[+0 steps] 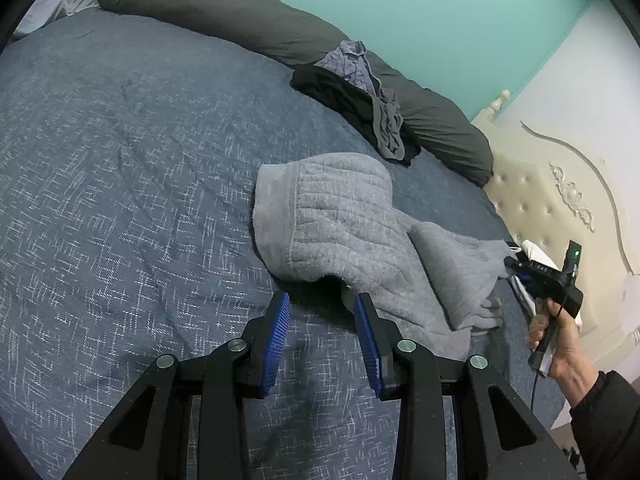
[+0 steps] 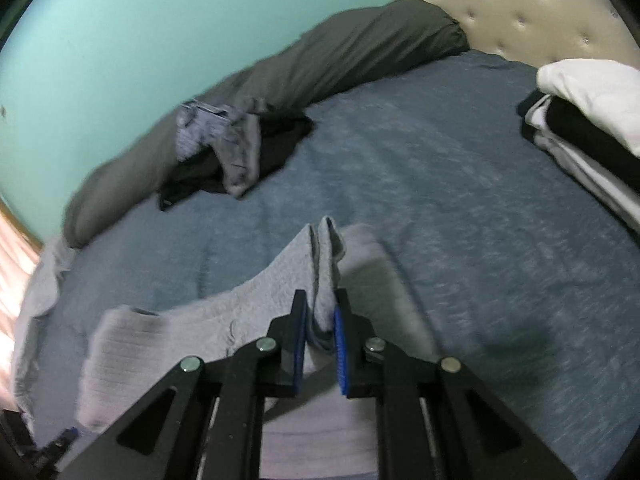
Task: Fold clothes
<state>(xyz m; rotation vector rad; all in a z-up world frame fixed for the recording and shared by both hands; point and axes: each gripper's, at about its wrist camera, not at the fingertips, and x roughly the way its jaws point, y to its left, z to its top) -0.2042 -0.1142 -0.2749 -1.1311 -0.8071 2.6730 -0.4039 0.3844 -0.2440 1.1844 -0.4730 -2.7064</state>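
Note:
A light grey knitted garment (image 1: 332,220) lies rumpled on the blue bed cover (image 1: 120,160). My left gripper (image 1: 322,296) hovers at its near edge with its blue pads apart and nothing between them. In the right wrist view my right gripper (image 2: 322,294) is shut on a pinched-up fold of the same grey garment (image 2: 180,332), which stands up between its pads. The picture is blurred by motion. In the left wrist view a hand (image 1: 556,340) holds the right gripper at the garment's right end.
A heap of dark and grey-blue clothes (image 1: 360,100) rests against a long dark grey pillow (image 1: 240,20) by the teal wall. A folded stack of white and black clothes (image 2: 588,120) sits at the right, near the cream tufted headboard (image 1: 540,200).

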